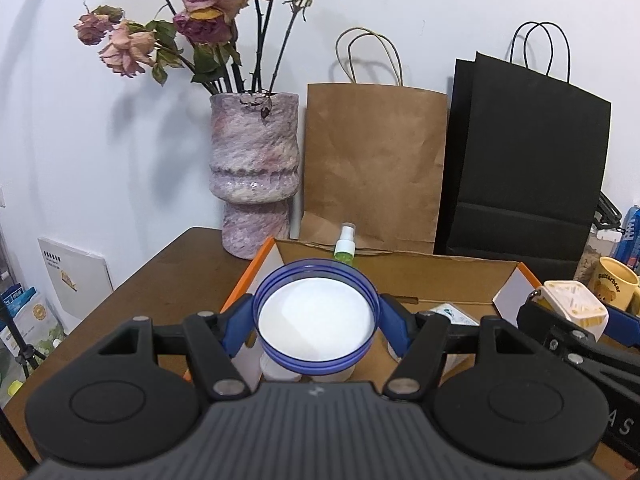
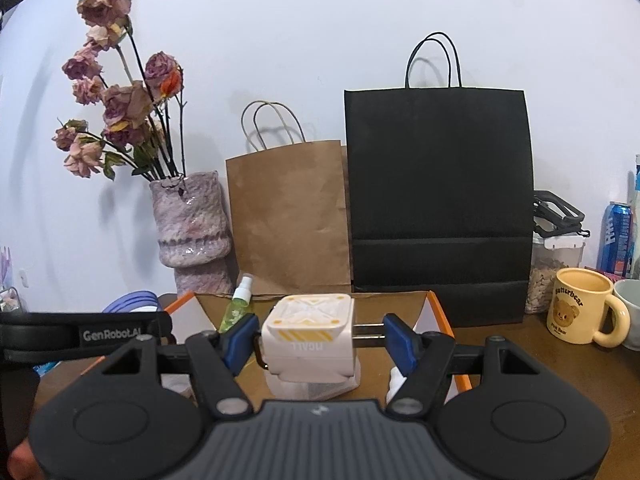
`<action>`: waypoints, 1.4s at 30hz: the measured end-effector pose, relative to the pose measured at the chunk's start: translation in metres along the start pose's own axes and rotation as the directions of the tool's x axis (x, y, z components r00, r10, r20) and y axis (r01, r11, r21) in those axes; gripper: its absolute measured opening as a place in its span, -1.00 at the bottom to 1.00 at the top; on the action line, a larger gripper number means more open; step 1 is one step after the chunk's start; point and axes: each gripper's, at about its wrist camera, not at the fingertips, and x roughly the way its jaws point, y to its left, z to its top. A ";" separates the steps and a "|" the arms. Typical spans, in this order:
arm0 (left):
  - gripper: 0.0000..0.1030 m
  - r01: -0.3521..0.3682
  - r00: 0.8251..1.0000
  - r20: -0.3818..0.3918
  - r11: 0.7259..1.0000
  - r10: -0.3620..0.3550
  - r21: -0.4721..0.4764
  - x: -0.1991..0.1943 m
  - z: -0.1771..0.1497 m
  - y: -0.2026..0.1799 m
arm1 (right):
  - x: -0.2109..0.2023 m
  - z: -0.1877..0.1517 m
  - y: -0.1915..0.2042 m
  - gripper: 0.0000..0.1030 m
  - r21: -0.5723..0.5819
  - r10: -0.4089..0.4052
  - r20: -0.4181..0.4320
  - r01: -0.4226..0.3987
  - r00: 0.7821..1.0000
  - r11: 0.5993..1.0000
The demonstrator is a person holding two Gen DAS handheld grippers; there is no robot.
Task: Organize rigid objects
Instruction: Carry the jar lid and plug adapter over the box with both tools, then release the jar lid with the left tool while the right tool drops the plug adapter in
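Nearest us, our left gripper (image 1: pixel 316 320) is clamped on a blue lid (image 1: pixel 316 318), one pad on each side of its rim, so the white inside faces the camera and the lid hangs over the near end of the box (image 1: pixel 400 270). Holding it by the rim keeps it from slipping, we judge, and leaves its flat face free to set down.

Our right gripper (image 2: pixel 318 340) carries a white charger (image 2: pixel 308 338) with yellow markings. The left pad presses its body and the right pad meets its two prongs, so the jaws stand fairly wide. It too hangs above the box, over some pale wrapped items we cannot identify.

The box sits open on the brown table (image 1: pixel 160 280), which suggests it is the collecting place; a green spray bottle (image 2: pixel 236 310) already leans in its far left corner. We judge both items are about to go in.

Beyond the box stand a vase (image 1: pixel 256 176), a brown bag (image 1: pixel 372 164) and a black bag (image 2: pixel 438 200) against the wall. A yellow mug (image 2: pixel 580 312) stands at the right, well apart from the box.
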 end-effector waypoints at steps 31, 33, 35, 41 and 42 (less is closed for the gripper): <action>0.99 -0.046 0.999 0.004 0.994 0.046 0.103 0.065 0.002 -0.007 | 0.064 -0.006 -0.012 0.90 -0.082 -0.039 -0.056 0.034 0.998 0.996; 1.00 -0.050 0.999 0.010 0.993 0.049 0.104 0.065 0.002 -0.007 | 0.064 -0.005 -0.013 0.94 -0.079 -0.048 -0.054 0.044 0.997 0.996; 1.00 -0.051 0.999 0.000 0.994 0.051 0.101 0.066 0.002 -0.006 | 0.065 -0.005 -0.015 1.00 -0.074 -0.060 -0.056 0.056 0.997 0.996; 1.00 -0.050 0.999 -0.016 0.995 0.052 0.084 0.069 0.002 -0.002 | 0.067 -0.006 -0.019 1.00 -0.054 -0.065 -0.071 0.061 0.995 0.997; 1.00 -0.050 0.999 -0.015 0.995 0.052 0.082 0.068 0.002 -0.002 | 0.067 -0.006 -0.019 1.00 -0.054 -0.066 -0.070 0.062 0.995 0.997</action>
